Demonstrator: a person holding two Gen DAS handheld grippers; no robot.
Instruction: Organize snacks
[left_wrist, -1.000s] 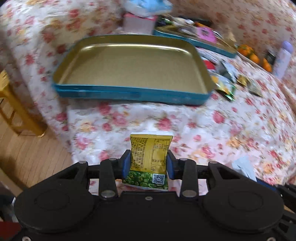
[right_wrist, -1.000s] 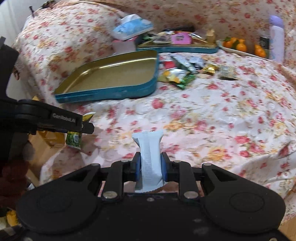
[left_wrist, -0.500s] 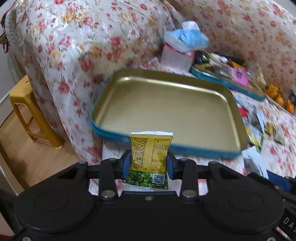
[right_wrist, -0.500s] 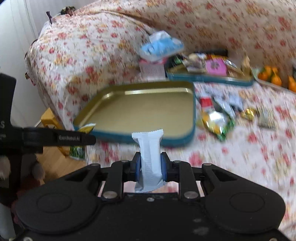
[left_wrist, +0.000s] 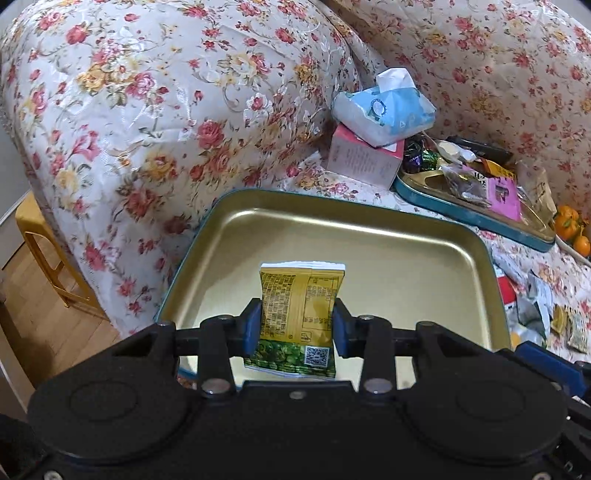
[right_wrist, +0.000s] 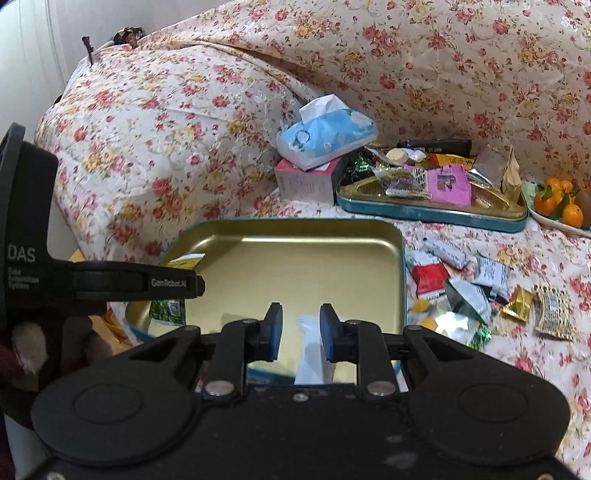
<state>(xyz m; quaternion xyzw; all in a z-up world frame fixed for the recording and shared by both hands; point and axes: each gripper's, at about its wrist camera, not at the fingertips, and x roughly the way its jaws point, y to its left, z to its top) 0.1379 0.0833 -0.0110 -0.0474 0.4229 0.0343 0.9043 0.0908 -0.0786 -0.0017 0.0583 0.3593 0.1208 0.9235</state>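
The left gripper (left_wrist: 297, 325) clamps a yellow-green snack packet (left_wrist: 300, 314) above the gold tray (left_wrist: 388, 225). The right gripper (right_wrist: 301, 328) stands parted, a white wrapper (right_wrist: 310, 350) loose between its fingers over that tray. Loose snacks (right_wrist: 465, 291) lie beside it, with a tissue pack (right_wrist: 325, 134) and a second filled tray (right_wrist: 436, 214) behind.
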